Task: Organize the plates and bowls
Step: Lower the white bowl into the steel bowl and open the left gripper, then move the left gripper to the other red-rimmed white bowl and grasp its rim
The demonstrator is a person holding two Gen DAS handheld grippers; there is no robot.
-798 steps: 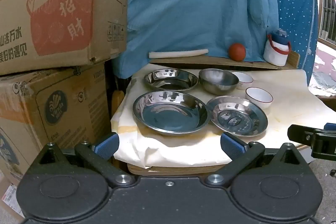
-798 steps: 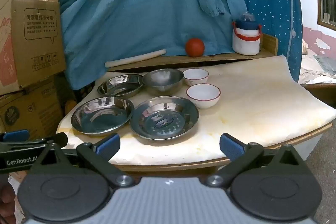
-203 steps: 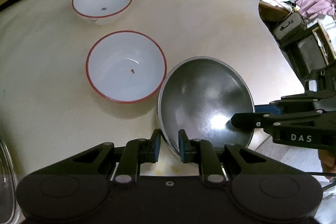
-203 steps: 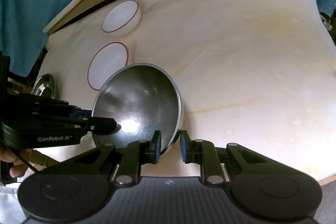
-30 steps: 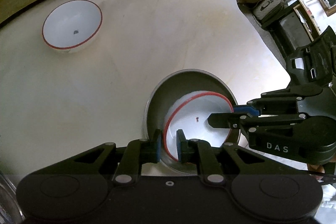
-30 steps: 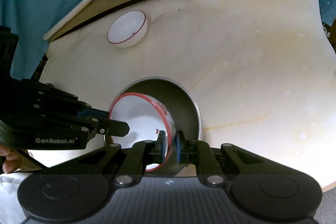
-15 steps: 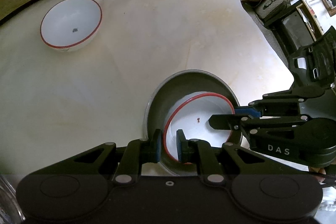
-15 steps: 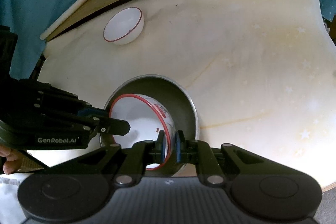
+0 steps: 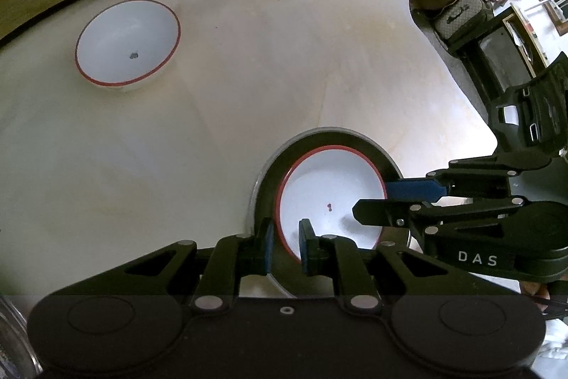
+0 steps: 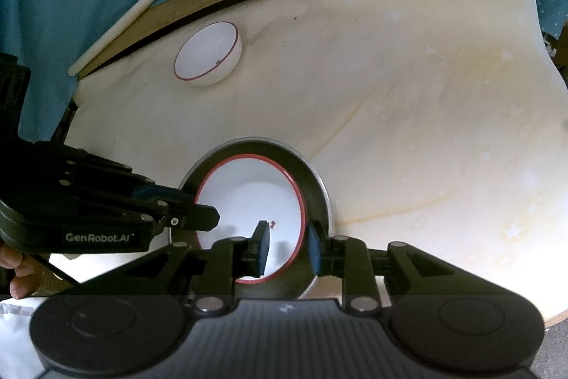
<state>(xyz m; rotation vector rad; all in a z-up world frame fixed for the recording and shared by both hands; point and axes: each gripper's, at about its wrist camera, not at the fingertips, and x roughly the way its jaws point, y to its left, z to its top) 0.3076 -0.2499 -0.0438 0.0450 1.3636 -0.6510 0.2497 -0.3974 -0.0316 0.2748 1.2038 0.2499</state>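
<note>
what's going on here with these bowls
A person with a two-finger gripper in each hand is nesting bowls on a cloth-covered table. A white red-rimmed bowl sits inside a steel bowl. The left gripper and right gripper each straddle the white bowl's rim, jaws just opening with a gap at the pads, so it looks released. A second white bowl stands alone further back.

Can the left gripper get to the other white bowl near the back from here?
Probably yes: the small white bowl sits alone on bare table, nothing between it and the left gripper.
</note>
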